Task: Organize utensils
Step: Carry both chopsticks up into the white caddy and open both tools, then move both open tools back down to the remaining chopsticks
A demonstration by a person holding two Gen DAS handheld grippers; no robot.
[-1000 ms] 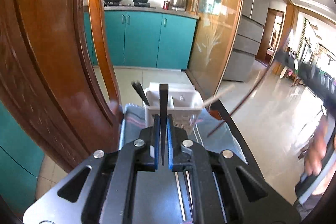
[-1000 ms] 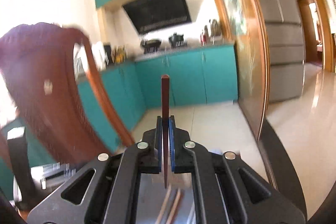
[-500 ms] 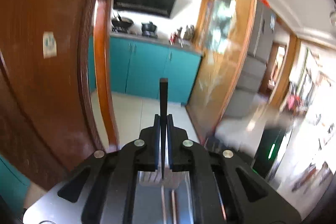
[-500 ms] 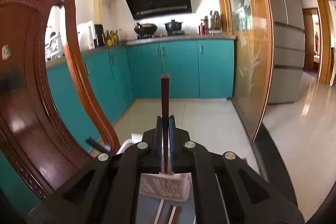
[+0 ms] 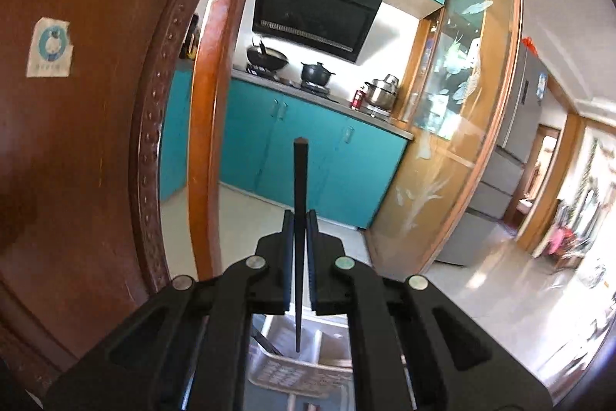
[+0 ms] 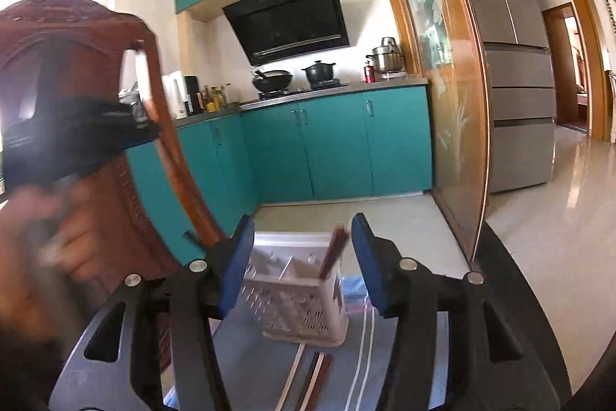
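- Right tool (image 6: 302, 253) has just opened wide; its brown chopstick (image 6: 334, 251) now leans in the basket (image 6: 308, 311), lower centre.
- Left tool (image 5: 299, 257) clamps a black chopstick (image 5: 298, 218).

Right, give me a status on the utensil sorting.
Done: one reddish chopstick stands in the white holder, just let go by the right hand-held gripper, whose jaws have just been opening. In hand: the left hand-held gripper clamps a dark chopstick. Left: loose chopsticks on the table.
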